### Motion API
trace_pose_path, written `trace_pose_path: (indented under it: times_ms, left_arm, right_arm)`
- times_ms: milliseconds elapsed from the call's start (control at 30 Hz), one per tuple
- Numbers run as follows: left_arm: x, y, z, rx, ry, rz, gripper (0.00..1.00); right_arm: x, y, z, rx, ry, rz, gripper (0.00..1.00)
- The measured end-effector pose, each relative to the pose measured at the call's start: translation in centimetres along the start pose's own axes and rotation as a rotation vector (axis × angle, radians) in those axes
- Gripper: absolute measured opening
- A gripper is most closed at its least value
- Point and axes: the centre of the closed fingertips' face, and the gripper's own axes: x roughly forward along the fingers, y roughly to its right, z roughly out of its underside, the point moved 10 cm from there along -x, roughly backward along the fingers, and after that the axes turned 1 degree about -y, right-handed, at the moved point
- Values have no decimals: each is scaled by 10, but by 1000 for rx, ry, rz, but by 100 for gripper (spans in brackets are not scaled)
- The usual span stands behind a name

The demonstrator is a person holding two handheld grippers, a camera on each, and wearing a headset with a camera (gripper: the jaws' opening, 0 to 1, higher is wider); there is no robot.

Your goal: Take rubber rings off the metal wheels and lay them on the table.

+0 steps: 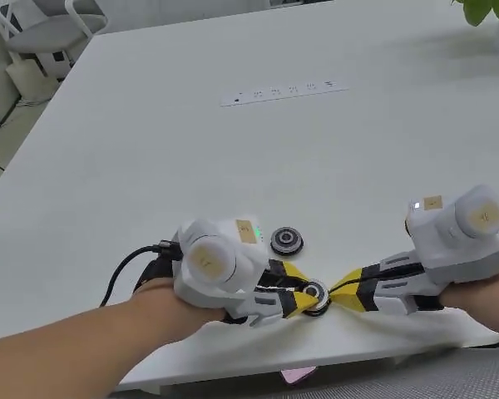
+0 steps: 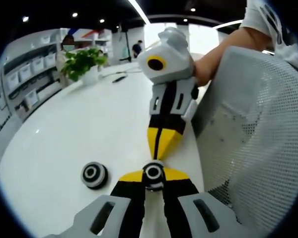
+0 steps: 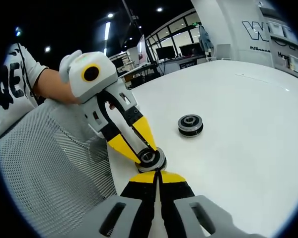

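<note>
The left gripper (image 1: pixel 299 298) and the right gripper (image 3: pixel 158 177) meet tip to tip at the near edge of the white bench (image 1: pixel 233 166), over one metal wheel (image 1: pixel 316 294). The left fingers (image 2: pixel 131 176) stand narrowly apart, one on each side of this wheel and touching its rim, so that the wheel is clamped between their yellow tips just above the bench top. The right fingers (image 3: pixel 141 179) are drawn together, with only a thin seam between them. Their tips touch the wheel's dark outer band on the side facing away from the left gripper; whether they pinch the rubber ring cannot be told. A second wheel (image 1: pixel 287 240), with a dark ring around its rim, lies flat on the bench just beyond the left gripper, near the clamped wheel but apart from it and from all fingers. A white socket strip (image 1: pixel 283 91) lies well apart, towards the far side of the bench.
</note>
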Motion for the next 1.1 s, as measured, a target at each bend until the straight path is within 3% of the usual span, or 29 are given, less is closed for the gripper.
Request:
trace_pose_path:
  times_ms: [567, 767, 867, 933, 967, 1100]
  left_arm:
    - [1, -1, -1, 5, -5, -6, 12]
    - [1, -2, 0, -2, -2, -9, 12]
    - [1, -1, -1, -4, -1, -10, 12]
    - [2, -1, -1, -6, -1, -14, 12]
    - [2, -1, -1, -6, -3, -17, 12]
    - [2, 1, -2, -6, -7, -23, 12]
  right_arm:
    - [-3, 1, 2, 31, 4, 14, 0]
    - [-2, 4, 3, 78, 12, 6, 0]
    - [-3, 6, 1, 120, 40, 19, 0]
    - [-4, 4, -3, 194, 107, -14, 0]
    - [-5, 4, 0, 164, 81, 2, 0]
    - [-5, 0, -2, 155, 94, -7, 0]
